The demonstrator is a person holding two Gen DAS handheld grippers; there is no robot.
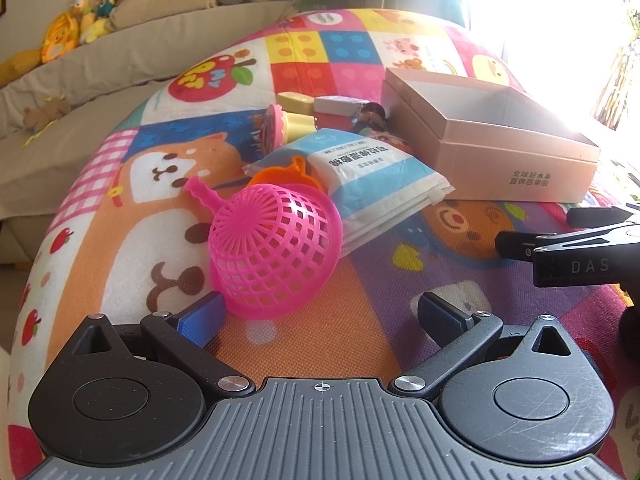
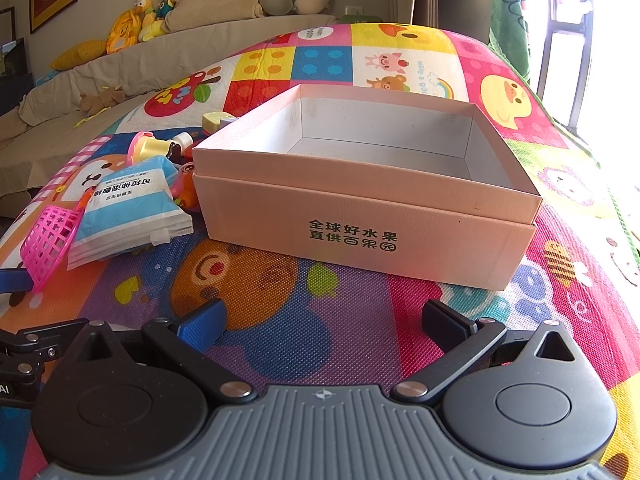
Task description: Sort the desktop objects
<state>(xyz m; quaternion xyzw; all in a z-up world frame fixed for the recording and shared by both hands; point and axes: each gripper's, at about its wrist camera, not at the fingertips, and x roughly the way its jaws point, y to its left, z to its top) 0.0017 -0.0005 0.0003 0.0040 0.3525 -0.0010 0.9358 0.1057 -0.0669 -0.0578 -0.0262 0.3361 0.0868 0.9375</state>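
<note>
Left wrist view: my left claw point(image 1: 320, 316) stands with its jaws at full spread and nothing gripped. The blue pad of 1 finger point(image 1: 202, 318) sits just beside the rim of the pink mesh basket point(image 1: 272, 248), which lies tipped on its side on the patterned play mat point(image 1: 360, 320) covering the surface; I cannot tell whether pad and rim touch. An orange plastic piece point(image 1: 296, 174) lies behind the basket. A blue and white packet point(image 1: 372, 184) rests against both, its near corner under the basket rim. Behind the packet sits a cluster of small toys point(image 1: 320, 114), too crowded to separate. The open cardboard box point(image 1: 492, 136) stands to the right of the packet, close to it. My right claw point(image 1: 560, 248) enters from the right edge, in front of the box.

Right wrist view: my right claw point(image 2: 324, 320) is likewise fully spread and holds nothing, with only mat point(image 2: 320, 340) between its fingers. The cardboard box point(image 2: 368, 208) stands directly ahead, its lid nested beneath it, and the interior shows bare white walls and floor. The packet point(image 2: 128, 208) lies to the left of the box, with the pink basket point(image 2: 50, 240) at the left edge leaning on it. Small toys point(image 2: 160, 146) lie behind the packet. Part of my left claw point(image 2: 16, 280) shows at the left edge, by the basket. A sofa point(image 2: 120, 68) carrying plush toys point(image 2: 144, 16) runs along the background
</note>
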